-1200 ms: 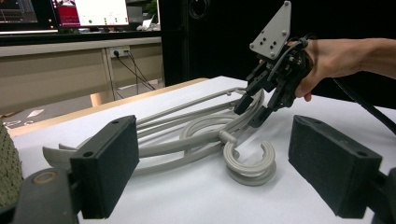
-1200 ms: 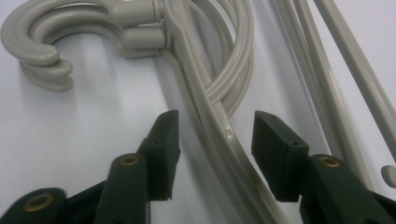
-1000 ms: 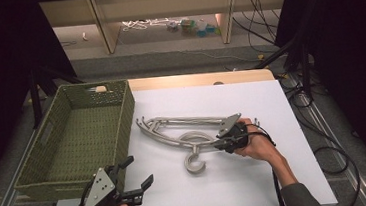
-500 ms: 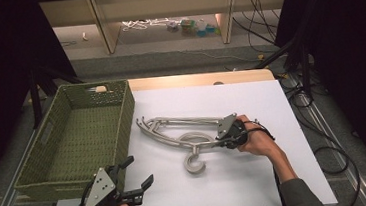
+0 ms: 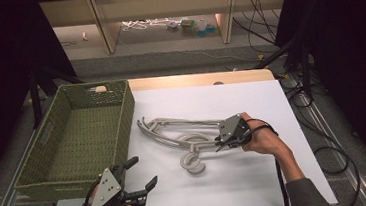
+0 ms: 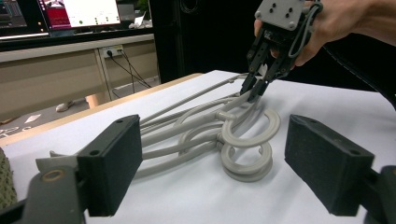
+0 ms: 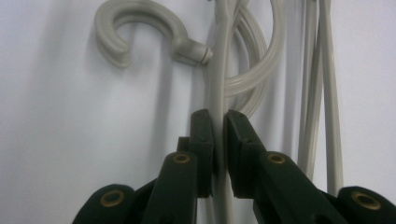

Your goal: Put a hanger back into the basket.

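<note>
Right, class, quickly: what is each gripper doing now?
Left gripper: open, holding nothing.
Right gripper: closed on a grey hanger.

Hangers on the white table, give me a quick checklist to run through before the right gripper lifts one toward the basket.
1. Right gripper shut on a hanger arm: ok, its jaws have just been closing and now pinch the bar.
2. Only one hanger in the grip: cannot tell, the pile is interlocked.
3. Hooks free of each other: not ok, they overlap and look tangled.
4. Basket ready to receive: ok, nothing inside.
5. Left gripper out of the way: ok, open near the table's front edge, apart from the hangers.
</note>
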`<state>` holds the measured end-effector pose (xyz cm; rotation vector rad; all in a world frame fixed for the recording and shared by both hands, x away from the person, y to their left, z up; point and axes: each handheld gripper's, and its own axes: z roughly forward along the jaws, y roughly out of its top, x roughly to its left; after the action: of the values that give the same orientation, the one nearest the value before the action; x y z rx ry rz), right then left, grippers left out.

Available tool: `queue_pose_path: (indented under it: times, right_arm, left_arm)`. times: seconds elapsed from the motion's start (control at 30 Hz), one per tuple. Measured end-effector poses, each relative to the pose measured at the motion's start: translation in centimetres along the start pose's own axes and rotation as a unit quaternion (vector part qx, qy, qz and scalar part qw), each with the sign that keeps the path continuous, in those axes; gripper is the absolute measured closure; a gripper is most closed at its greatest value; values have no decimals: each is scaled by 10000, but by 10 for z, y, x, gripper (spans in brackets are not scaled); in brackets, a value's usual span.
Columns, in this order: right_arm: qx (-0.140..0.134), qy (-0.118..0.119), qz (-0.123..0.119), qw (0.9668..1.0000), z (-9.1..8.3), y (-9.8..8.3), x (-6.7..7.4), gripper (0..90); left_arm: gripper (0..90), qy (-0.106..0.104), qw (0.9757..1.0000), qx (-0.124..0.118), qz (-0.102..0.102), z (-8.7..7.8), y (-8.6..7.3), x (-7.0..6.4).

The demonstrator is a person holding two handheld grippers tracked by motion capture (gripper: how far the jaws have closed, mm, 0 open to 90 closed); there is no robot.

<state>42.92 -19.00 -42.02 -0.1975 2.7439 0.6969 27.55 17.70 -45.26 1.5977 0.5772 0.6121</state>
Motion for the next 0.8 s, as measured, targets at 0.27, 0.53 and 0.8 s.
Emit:
queue_pose_path:
  times: [0.27, 0.53, 0.8]
  right_arm:
    - [-187, -105, -234, 9995, -14, 7, 5, 826]
    - [-334, -188, -483, 9981, -23, 10, 8, 827]
    - [-312, -249, -570, 9976, -33, 16, 12, 827]
  left_arm:
    - [245, 72, 9991, 325, 250, 29, 7, 0]
    - [289, 218, 9952, 807, 518, 65, 6, 2]
    - [309, 314, 9859, 1197, 1130, 101, -2, 1]
